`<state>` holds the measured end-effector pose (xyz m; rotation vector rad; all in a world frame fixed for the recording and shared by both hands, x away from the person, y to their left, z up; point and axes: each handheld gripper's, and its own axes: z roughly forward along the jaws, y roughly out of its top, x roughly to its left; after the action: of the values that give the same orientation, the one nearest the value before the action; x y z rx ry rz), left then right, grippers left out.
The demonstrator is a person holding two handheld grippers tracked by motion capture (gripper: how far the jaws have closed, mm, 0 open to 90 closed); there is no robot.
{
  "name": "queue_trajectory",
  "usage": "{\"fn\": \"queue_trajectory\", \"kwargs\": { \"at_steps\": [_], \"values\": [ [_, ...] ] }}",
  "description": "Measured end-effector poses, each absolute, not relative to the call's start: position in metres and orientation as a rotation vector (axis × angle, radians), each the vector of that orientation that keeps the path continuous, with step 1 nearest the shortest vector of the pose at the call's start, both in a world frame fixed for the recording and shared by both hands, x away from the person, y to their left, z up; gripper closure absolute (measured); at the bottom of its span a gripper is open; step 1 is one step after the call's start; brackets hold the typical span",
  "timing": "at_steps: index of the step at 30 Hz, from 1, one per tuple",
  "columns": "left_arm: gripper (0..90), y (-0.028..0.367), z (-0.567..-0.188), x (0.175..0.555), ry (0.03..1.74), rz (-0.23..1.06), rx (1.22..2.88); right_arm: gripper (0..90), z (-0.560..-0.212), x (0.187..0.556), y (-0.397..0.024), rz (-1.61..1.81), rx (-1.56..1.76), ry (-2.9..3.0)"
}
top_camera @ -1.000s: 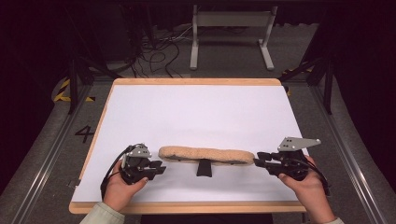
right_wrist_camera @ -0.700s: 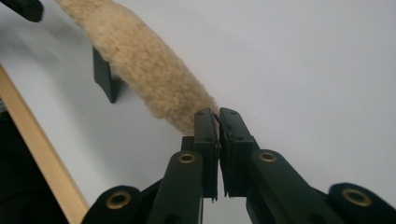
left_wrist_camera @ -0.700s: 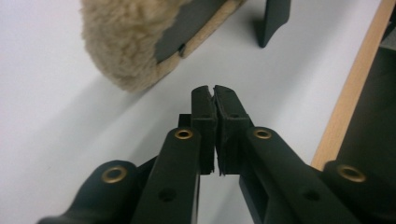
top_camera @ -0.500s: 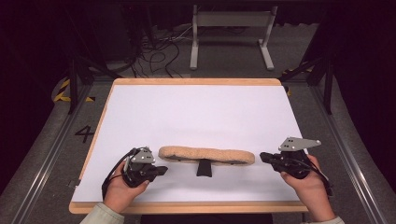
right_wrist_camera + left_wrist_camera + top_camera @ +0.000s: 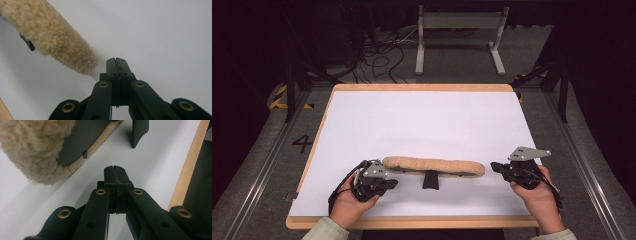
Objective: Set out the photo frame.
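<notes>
Inspection from the high view found a long fleece-covered pad [image 5: 433,166] lying crosswise on the white table [image 5: 427,120], near the person's edge, raised on a short black stand [image 5: 430,180] under its middle. The left gripper [image 5: 393,183], held in the person's left hand [image 5: 349,202], sat just beside the pad's left end, apart from it. The right gripper [image 5: 494,166], held in the right hand [image 5: 539,197], sat just off the pad's right end, with a grey three-cornered plate [image 5: 528,152] on top. Both hands rested low over the table's near edge.

Left gripper view: the two black jaws were pressed flat together at the tips, with nothing between them, having just been closing. The left gripper [image 5: 115,168] pointed across bare white table surface [image 5: 155,165]. The pad's woolly end [image 5: 32,147] and dark underside lay up and to the left, clear of the jaws. The stand's foot [image 5: 138,132] stood beyond.

Right gripper view: the right gripper [image 5: 116,60] was likewise closed on nothing, its jaws having just been closing. The pad's rounded fleece end [image 5: 55,35] lay just left of the tips; contact could not be confirmed.
</notes>
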<state>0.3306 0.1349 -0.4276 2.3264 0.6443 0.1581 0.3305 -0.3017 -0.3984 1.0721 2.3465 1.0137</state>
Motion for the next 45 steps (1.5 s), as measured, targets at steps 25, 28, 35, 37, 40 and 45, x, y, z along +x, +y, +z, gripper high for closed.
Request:
{"fn": "queue_trajectory", "kwargs": {
  "at_steps": [25, 28, 35, 37, 40, 45],
  "values": [
    [90.0, 0.136, -0.431, 0.347, 0.789, 0.234, 2.287, 90.0, -0.415, 0.34, -0.282, 0.949, 1.002, 2.356],
    [90.0, 0.137, -0.432, 0.35, 0.808, 0.243, 2.279, 90.0, -0.416, 0.34, -0.282, 0.947, 1.001, 2.36],
    [90.0, 0.136, -0.433, 0.354, 0.818, 0.244, 2.285, 90.0, -0.415, 0.339, -0.279, 0.946, 0.988, 2.373],
    [90.0, 0.136, -0.433, 0.354, 0.82, 0.243, 2.284, 90.0, -0.415, 0.339, -0.279, 0.945, 0.986, 2.376],
    [90.0, 0.136, -0.434, 0.355, 0.829, 0.249, 2.277, 90.0, -0.415, 0.337, -0.277, 0.935, 0.97, 2.388],
    [90.0, 0.139, -0.434, 0.36, 0.847, 0.257, 2.265, 90.0, -0.413, 0.331, -0.276, 0.922, 0.945, 2.407]
  ]
}}
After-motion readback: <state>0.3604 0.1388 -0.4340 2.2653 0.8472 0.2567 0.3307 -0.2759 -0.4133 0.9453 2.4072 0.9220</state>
